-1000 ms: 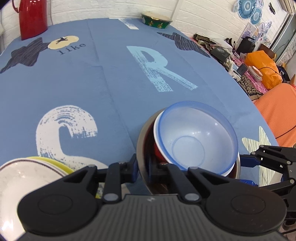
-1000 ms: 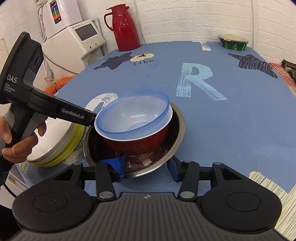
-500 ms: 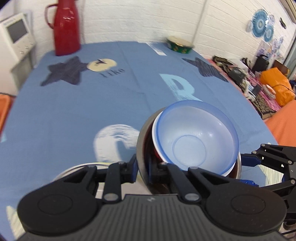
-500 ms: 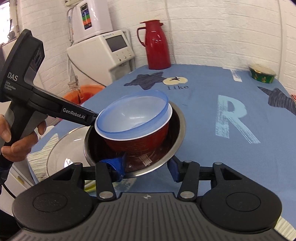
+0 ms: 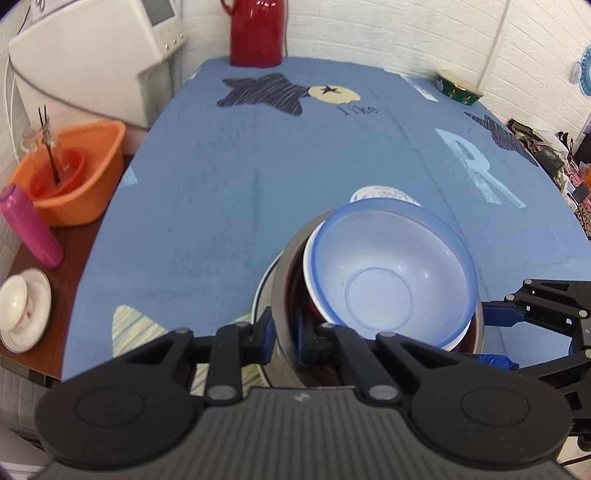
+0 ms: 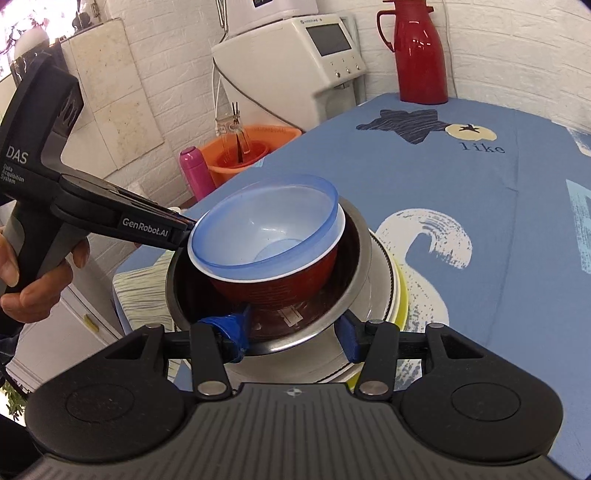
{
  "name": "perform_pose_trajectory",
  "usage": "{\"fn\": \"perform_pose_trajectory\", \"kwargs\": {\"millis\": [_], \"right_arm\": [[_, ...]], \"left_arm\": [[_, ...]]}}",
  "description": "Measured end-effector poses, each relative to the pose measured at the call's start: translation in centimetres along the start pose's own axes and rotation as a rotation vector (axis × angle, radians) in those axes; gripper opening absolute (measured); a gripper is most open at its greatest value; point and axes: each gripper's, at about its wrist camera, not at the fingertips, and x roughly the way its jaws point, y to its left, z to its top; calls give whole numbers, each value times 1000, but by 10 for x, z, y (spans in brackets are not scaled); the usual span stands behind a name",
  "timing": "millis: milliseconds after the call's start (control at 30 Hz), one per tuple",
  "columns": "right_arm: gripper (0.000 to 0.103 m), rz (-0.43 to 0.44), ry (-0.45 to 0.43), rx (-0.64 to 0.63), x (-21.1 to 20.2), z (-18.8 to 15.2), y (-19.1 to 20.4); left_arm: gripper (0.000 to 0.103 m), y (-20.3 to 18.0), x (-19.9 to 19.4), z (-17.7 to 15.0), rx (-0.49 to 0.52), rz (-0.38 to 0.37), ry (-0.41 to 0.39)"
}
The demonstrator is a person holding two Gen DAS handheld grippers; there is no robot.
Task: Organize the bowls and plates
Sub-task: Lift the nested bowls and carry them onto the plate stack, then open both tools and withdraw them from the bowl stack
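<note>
A steel bowl (image 5: 280, 295) (image 6: 360, 258) holds a red bowl (image 6: 277, 291), and a translucent blue bowl (image 5: 388, 273) (image 6: 273, 229) is nested in that. My left gripper (image 5: 286, 338) is shut on the steel bowl's left rim, one finger inside and one outside. On the near rim my right gripper (image 6: 291, 332) grips it too, its taped finger inside and the other outside. Directly under the steel bowl lies a white plate (image 6: 384, 280) on a yellow plate (image 6: 402, 299). I cannot tell whether the bowl touches them.
The blue tablecloth (image 5: 295, 166) ends close on the left. Beyond that edge stand an orange basin (image 5: 74, 173), a pink bottle (image 5: 31, 225), a white cup on a saucer (image 5: 22, 308) and a white appliance (image 5: 96, 62). At the far end stand a red thermos (image 5: 256, 31) and a green bowl (image 5: 458, 88).
Both grippers have carried the nested bowls to the left, from beside the plate stack to right over it. Both views have swung towards the table's left edge.
</note>
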Motion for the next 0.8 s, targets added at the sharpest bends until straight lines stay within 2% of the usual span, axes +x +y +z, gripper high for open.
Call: {"fn": "perform_pose_trajectory", "kwargs": {"millis": [67, 267, 367, 467, 500, 533, 600, 700, 800], "right_arm": [[38, -6, 14, 2, 2, -4, 2], [40, -35, 17, 5, -1, -5, 7], [40, -48, 29, 13, -1, -4, 8], [40, -71, 21, 7, -9, -2, 8], [40, -84, 17, 12, -14, -2, 6], [40, -104, 16, 19, -18, -2, 5], [40, -124, -24, 28, -30, -2, 2], [41, -157, -94, 58, -48, -2, -3], [41, -189, -151, 109, -58, 0, -11]], "left_arm": [[0, 2, 7, -4, -8, -17, 6], [0, 3, 12, -8, -1, -58, -13], [12, 8, 10, -7, -25, -65, -17], [31, 15, 0, -5, -46, -76, -51], [51, 16, -5, -3, -48, -51, -70], [66, 15, -8, -2, -47, -12, -90], [67, 15, -16, 0, -38, 5, -139], [69, 12, -24, 6, -66, -49, -160], [71, -3, -29, 10, -63, -53, -186]]}}
